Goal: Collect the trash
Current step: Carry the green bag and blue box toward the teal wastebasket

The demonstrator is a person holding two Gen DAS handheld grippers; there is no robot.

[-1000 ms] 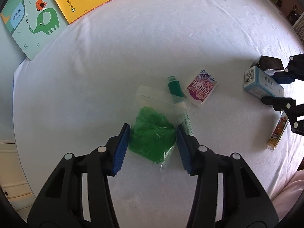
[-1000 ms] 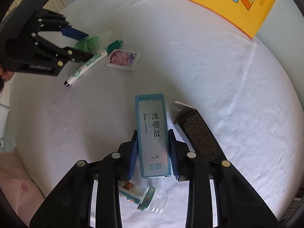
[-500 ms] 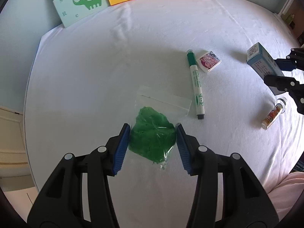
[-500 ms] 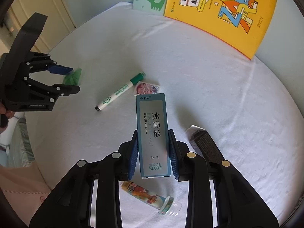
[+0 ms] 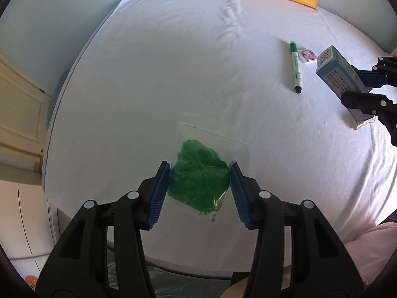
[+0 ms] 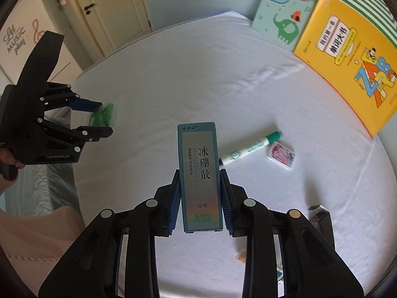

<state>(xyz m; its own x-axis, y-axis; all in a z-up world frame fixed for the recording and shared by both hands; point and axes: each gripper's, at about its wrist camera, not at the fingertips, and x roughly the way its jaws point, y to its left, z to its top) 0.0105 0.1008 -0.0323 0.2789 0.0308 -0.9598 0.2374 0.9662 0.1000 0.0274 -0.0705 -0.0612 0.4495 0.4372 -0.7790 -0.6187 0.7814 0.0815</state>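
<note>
My left gripper (image 5: 199, 173) is shut on a clear plastic bag of green material (image 5: 198, 176) and holds it above the near edge of the white table (image 5: 173, 62). It also shows in the right wrist view (image 6: 99, 118) with the bag (image 6: 104, 114). My right gripper (image 6: 199, 173) is shut on a blue medicine box (image 6: 200, 173), held upright above the table. The box also shows in the left wrist view (image 5: 340, 79).
A green marker (image 6: 250, 147) and a small purple packet (image 6: 281, 154) lie on the table. A black box (image 6: 321, 221) lies at the right. Picture books (image 6: 342, 49) lean at the back. A small bottle (image 5: 361, 123) lies under the right gripper.
Both grippers have risen and drawn back toward the near edge, each carrying its item. The marker and packet stay on the table and now look farther away.
</note>
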